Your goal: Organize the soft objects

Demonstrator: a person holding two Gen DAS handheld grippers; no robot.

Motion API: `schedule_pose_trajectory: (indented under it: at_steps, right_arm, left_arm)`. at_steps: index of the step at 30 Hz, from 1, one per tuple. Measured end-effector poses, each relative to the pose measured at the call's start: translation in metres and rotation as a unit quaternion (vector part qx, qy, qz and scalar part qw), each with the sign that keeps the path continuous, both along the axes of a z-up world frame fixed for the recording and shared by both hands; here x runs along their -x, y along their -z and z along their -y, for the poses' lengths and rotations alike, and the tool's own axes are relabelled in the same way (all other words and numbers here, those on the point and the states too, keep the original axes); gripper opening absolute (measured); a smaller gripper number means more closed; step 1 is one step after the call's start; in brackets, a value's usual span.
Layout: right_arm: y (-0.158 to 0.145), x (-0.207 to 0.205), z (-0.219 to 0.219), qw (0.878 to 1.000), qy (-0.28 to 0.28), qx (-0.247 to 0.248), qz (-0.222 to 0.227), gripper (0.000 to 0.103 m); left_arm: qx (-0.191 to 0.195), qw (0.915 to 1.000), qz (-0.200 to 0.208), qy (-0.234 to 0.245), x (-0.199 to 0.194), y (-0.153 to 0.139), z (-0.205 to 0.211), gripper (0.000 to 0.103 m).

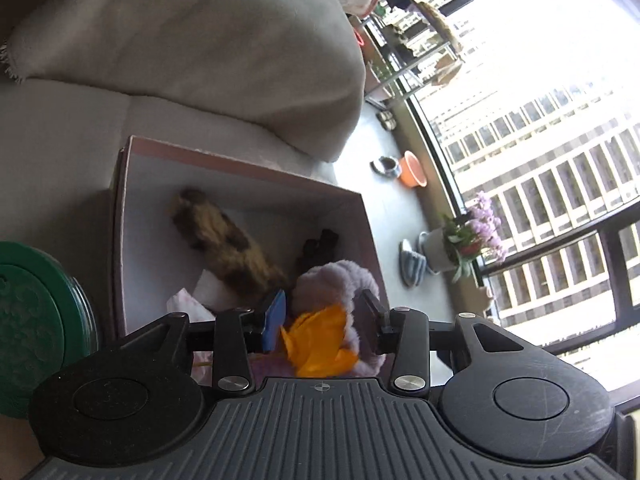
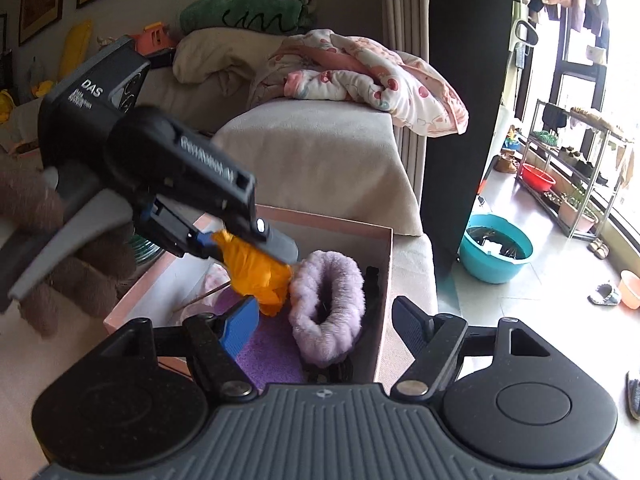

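notably, my left gripper [image 2: 256, 254] hung over the open pink box [image 1: 240, 168], its jaws slack around an orange fabric flower [image 2: 256, 276]; the pads [image 1: 276, 320] stood clear of the cloth in the left wrist view, so i judged it released rather than gripped, though in the right wrist view the flower sat right at the fingertips and i could not rule out contact. holding it low over the box made sense: the flower would settle among the other soft things and not on the sofa. my right gripper [image 2: 324, 324] was spread wide and empty, poised at the near rim of the box, probably ready to steady or tidy the contents.

inside the box lay a lilac fluffy scrunchie [image 2: 326, 308] just beside the flower, a brown furry toy [image 1: 224, 244] along the far side, a small dark item [image 1: 320, 246] in the corner, and a purple pad [image 2: 268, 356] beneath.

the box rested on a beige sofa [image 2: 320, 152] with a printed quilt [image 2: 360, 76] heaped on its arm. beyond were a tiled floor, a teal basin [image 2: 496, 256], a potted pink flower [image 1: 476, 236] and large windows. a green round tin [image 1: 36, 320] stood beside the box.
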State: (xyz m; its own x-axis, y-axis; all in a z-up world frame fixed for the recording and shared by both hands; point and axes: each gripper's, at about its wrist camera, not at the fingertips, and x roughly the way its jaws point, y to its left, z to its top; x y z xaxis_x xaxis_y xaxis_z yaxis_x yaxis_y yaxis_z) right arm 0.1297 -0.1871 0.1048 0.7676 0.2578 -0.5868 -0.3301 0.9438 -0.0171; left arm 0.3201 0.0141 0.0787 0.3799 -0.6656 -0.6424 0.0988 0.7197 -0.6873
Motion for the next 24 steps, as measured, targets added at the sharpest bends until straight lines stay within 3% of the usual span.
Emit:
schedule_pose_trajectory:
  at_steps: [3, 6, 7, 9, 11, 12, 15, 17, 20, 24]
  right_arm:
    - [0.001, 0.004, 0.003, 1.0, 0.002, -0.006, 0.003, 0.074]
    - [0.005, 0.006, 0.002, 1.0, 0.012, -0.003, 0.002, 0.074]
    - [0.006, 0.008, 0.002, 1.0, 0.017, -0.004, -0.001, 0.074]
    - [0.007, 0.013, 0.001, 1.0, 0.031, -0.002, 0.001, 0.074]
    - [0.006, 0.023, 0.001, 0.999, 0.049, -0.001, 0.007, 0.076]
    - [0.005, 0.03, 0.001, 0.998, 0.058, -0.004, 0.01, 0.08]
    - [0.003, 0.052, 0.0, 0.997, 0.073, -0.02, 0.013, 0.085]
    - [0.004, 0.065, -0.008, 0.997, 0.072, -0.023, 0.007, 0.087]
    - [0.019, 0.082, -0.031, 0.998, 0.057, -0.012, -0.015, 0.09]
    - [0.055, 0.099, -0.065, 0.998, 0.04, 0.036, -0.044, 0.09]
  left_arm:
    - [-0.018, 0.998, 0.06, -0.007, 0.011, -0.015, -0.008, 0.044]
    - [-0.044, 0.9855, 0.163, -0.017, 0.032, -0.042, -0.013, 0.044]
    - [-0.062, 0.9762, 0.207, -0.018, 0.042, -0.053, -0.013, 0.044]
    - [-0.11, 0.9497, 0.293, -0.015, 0.074, -0.073, -0.012, 0.044]
    - [-0.152, 0.927, 0.343, -0.018, 0.115, -0.08, -0.014, 0.044]
    - [-0.168, 0.9196, 0.355, -0.022, 0.138, -0.08, -0.02, 0.044]
    - [-0.204, 0.9115, 0.355, -0.039, 0.2, -0.055, -0.03, 0.044]
    - [-0.224, 0.9163, 0.329, -0.045, 0.234, -0.016, -0.032, 0.044]
    - [-0.256, 0.9298, 0.261, -0.044, 0.261, 0.037, -0.034, 0.044]
    - [-0.282, 0.9261, 0.237, -0.084, 0.282, 0.065, -0.035, 0.044]
